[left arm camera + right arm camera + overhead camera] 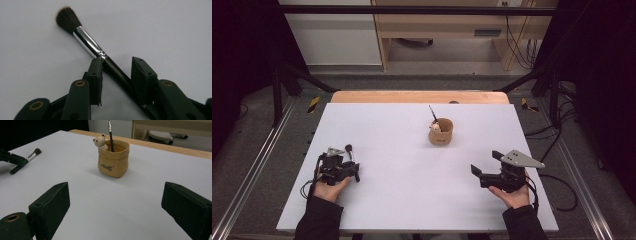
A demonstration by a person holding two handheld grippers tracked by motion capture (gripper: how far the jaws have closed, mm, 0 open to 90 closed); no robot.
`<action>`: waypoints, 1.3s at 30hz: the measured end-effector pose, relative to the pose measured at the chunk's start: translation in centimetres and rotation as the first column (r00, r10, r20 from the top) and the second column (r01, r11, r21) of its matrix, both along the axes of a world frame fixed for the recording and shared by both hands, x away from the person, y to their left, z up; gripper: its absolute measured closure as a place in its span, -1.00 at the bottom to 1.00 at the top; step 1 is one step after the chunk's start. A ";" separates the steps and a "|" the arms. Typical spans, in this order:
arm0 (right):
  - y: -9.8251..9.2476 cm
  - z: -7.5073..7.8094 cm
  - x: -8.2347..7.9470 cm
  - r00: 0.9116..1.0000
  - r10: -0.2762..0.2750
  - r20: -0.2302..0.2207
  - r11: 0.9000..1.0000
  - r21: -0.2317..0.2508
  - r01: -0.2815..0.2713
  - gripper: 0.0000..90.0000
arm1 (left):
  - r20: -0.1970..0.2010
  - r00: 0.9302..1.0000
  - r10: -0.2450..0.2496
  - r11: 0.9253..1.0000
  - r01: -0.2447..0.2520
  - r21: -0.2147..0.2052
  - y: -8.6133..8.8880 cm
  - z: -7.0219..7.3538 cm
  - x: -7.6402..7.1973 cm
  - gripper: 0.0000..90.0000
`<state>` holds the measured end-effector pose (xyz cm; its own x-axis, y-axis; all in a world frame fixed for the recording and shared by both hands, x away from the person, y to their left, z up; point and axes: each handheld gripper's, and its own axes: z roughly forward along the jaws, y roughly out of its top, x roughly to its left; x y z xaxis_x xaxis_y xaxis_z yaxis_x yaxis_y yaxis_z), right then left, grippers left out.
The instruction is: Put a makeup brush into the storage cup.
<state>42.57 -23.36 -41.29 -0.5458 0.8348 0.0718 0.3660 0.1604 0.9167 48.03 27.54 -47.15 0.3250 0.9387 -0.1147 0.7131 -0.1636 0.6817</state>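
Note:
A makeup brush [87, 43] with dark bristles, a silver ferrule and a black handle lies flat on the white table [412, 200] at the near left. My left gripper [117, 61] straddles its handle, which runs slantwise between the two jaws, with bare table showing beside it. From above, that gripper [348, 166] sits low over the brush [349, 152]. My right gripper [486, 162] rests at the near right, jaws wide open and empty. It [115, 202] faces a tan fabric cup [113, 160] with a small bear figure [100, 141] and a thin brush [110, 135] in it.
The cup [441, 132] stands right of the table's middle, toward the back. A wooden strip [419, 96] runs along the far edge. Black frame posts and cables flank the table. The left gripper [12, 160] and makeup brush [31, 156] appear far left in the right gripper view.

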 end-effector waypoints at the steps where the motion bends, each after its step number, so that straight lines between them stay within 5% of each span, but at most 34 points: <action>1: 0.0 0.0 0.0 1.000 0.000 0.000 1.000 0.000 0.000 -0.80 | -0.001 1.000 -0.001 1.000 0.001 -0.002 0.0 0.0 0.0 0.39; 13: 0.0 0.0 0.0 1.000 0.002 0.002 1.000 -0.002 -0.002 -0.80 | -0.023 0.999 -0.025 1.000 0.025 -0.006 -0.2 0.1 -0.1 0.52; 28: 0.1 0.0 0.0 1.000 0.002 -0.002 1.000 0.000 -0.002 -0.80 | -0.027 0.997 -0.069 0.997 0.070 0.041 -0.4 0.3 -0.1 0.73; 29: 0.1 0.0 0.0 1.000 0.003 -0.002 1.000 0.000 -0.003 -0.80 | -0.053 0.997 -0.054 0.998 0.056 0.039 -0.5 0.4 -0.3 0.73; 30: 0.1 0.0 0.0 1.000 0.003 -0.002 1.000 0.001 -0.003 -0.80 | -0.028 0.997 -0.076 0.996 0.078 0.048 -0.4 0.3 -0.1 0.73; 39: 0.0 0.0 0.0 1.000 0.003 -0.001 1.000 0.000 -0.003 -0.80 | -0.029 0.993 -0.114 0.990 0.116 0.084 -0.6 0.4 -0.2 0.75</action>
<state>42.57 -23.31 -41.31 -0.5485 0.8330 0.0722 0.3664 0.1618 0.9163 47.87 26.95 -46.71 0.4291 0.9021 -0.0452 0.7023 -0.3018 0.6447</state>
